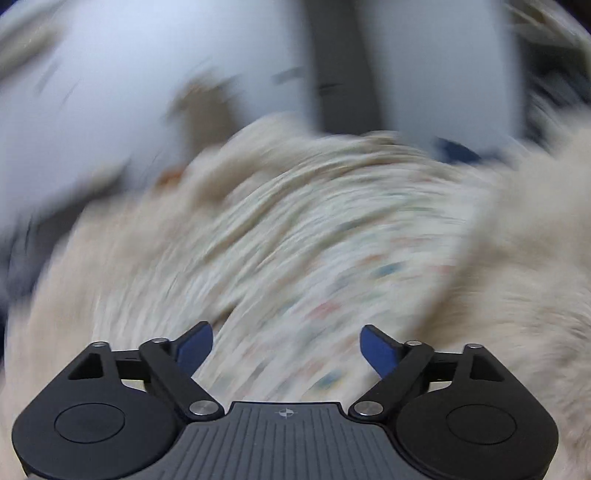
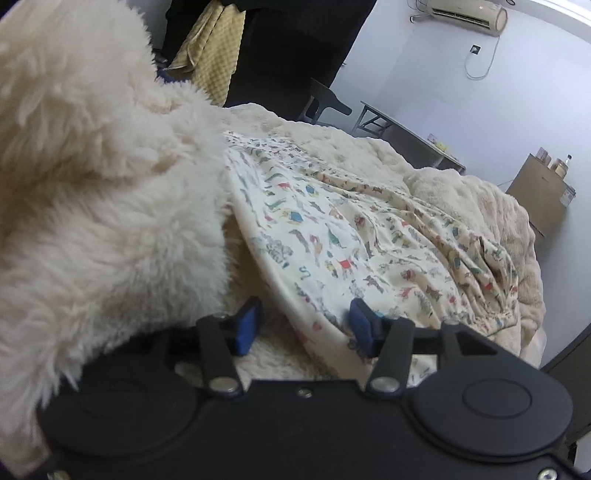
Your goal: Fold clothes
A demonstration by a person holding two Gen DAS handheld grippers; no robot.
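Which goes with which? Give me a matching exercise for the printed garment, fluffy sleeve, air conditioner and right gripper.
Things:
1. printed garment
2. fluffy sleeve
3. air conditioner
4. right gripper

Descriptions:
A. high on the wall
B. spread on the cream blanket
C. cream, at left beside the gripper
D. jaws apart over the garment's near edge

Pairs: 1-B, 2-C, 3-A, 4-D

Your cream garment (image 2: 332, 236), printed with small coloured animals, lies spread and rumpled on the fluffy cream blanket (image 2: 369, 147), its near hem at the blanket's near edge, creases gathered toward the right side.
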